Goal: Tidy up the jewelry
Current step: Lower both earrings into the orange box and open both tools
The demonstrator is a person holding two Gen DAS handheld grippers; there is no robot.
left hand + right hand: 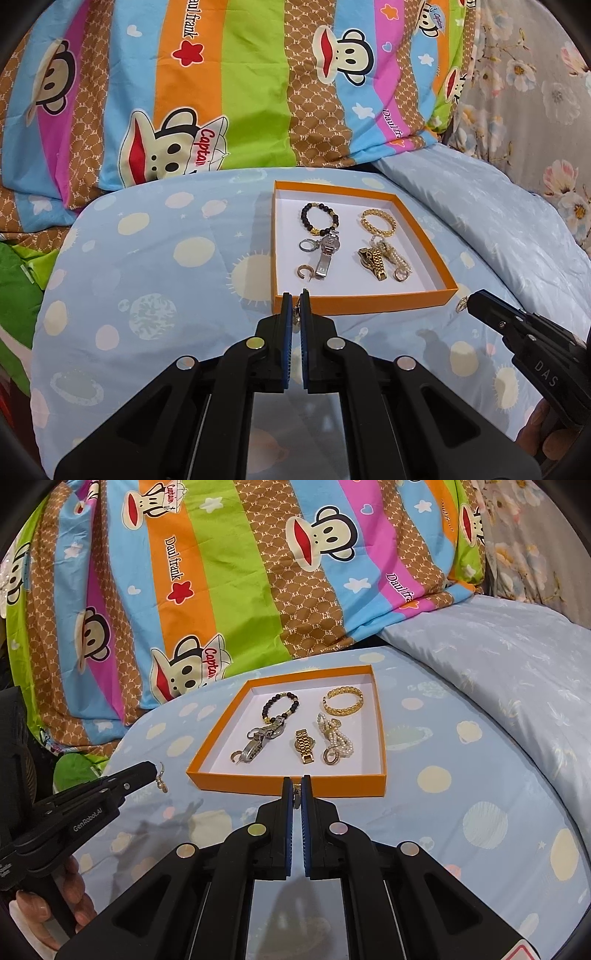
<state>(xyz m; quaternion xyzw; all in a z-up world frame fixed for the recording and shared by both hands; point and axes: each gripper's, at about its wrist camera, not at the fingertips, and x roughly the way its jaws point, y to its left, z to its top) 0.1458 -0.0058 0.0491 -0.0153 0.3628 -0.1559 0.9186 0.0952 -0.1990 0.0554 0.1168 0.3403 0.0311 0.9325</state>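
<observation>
Claw [296, 781] pinches an earring [296, 796] — neighbour reads "GenRobot.AI".

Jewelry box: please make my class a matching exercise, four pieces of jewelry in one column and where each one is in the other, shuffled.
Things
1. bead bracelet
2. gold bangle
3. gold watch
4. earring

Places
A. outside the box, pinched in the left gripper
B. in the box, far right corner
C. in the box, far left corner
D. in the box, near half, next to the pearls

Pairs: 1-C, 2-B, 3-D, 4-A
</observation>
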